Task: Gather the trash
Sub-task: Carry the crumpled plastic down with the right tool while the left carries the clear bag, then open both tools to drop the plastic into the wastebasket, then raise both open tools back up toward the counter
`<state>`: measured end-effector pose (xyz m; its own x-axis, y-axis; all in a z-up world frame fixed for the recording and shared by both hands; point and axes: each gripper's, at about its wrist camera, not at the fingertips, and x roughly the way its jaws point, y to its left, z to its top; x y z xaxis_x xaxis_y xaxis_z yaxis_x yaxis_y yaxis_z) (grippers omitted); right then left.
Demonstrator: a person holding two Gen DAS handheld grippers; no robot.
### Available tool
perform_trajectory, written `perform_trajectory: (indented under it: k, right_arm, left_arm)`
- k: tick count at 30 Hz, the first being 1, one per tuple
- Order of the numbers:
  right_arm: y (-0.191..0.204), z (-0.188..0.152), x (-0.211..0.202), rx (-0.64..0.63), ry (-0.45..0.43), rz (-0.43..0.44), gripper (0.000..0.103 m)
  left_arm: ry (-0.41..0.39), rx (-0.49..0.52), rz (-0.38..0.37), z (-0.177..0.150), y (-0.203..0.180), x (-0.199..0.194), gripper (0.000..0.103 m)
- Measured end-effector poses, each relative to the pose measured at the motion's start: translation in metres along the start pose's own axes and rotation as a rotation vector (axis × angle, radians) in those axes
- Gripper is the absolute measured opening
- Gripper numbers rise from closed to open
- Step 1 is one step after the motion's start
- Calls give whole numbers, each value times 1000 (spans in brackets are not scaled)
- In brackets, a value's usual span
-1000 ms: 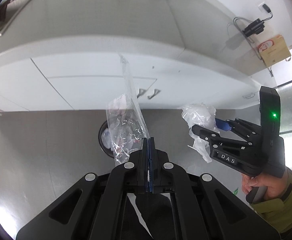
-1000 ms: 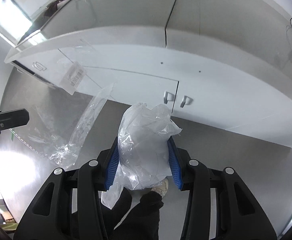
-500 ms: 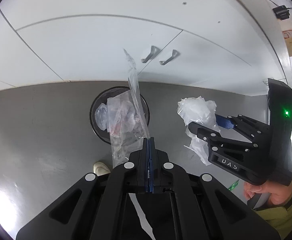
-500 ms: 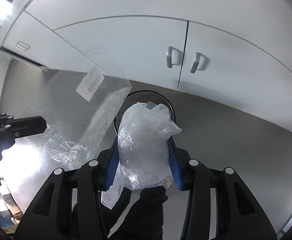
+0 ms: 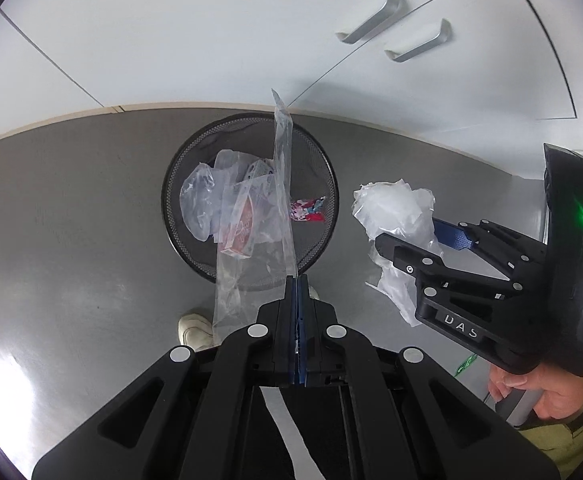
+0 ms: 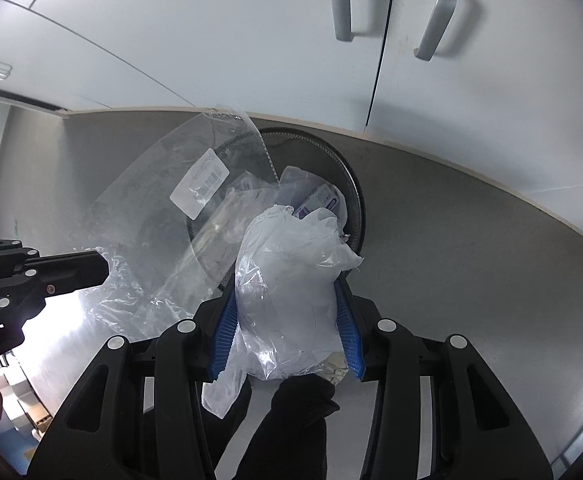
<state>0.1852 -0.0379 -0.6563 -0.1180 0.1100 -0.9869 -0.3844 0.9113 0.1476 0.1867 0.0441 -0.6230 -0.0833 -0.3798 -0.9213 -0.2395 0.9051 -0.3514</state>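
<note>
Below both tools, the bin [image 5: 251, 200] is now seen nearly full-on, where a second ago only cabinet fronts and a sliver of it were framed; a drop seems close. The left tool [image 5: 296, 280] is pinched narrow on a clear bag [image 5: 281, 184] hanging over the bin at 12 o'clock. The right tool [image 6: 287, 308] is clamped on crumpled plastic [image 6: 291, 272], the bin at 11 o'clock.

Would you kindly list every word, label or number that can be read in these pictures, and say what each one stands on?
"DAS": white letters on the black body of the right tongs.
"RoboLAI", cut off by the picture's edge: on the body of the left tongs.
Barcode sticker on the flat clear bag: print too small to read.
Purple-and-white packet in the mesh bin: text blurred.
</note>
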Motion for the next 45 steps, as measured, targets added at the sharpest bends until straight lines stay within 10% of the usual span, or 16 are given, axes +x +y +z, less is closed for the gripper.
perform_trajectory:
  k: [23,45]
  right_arm:
    - [-7,37,93,62,55,6,56]
    - [1,18,31,22,-29,-43,69]
  left_arm:
    - [11,-161,25,38,57,91,10]
    - [-70,-54,75,12,27,22,28]
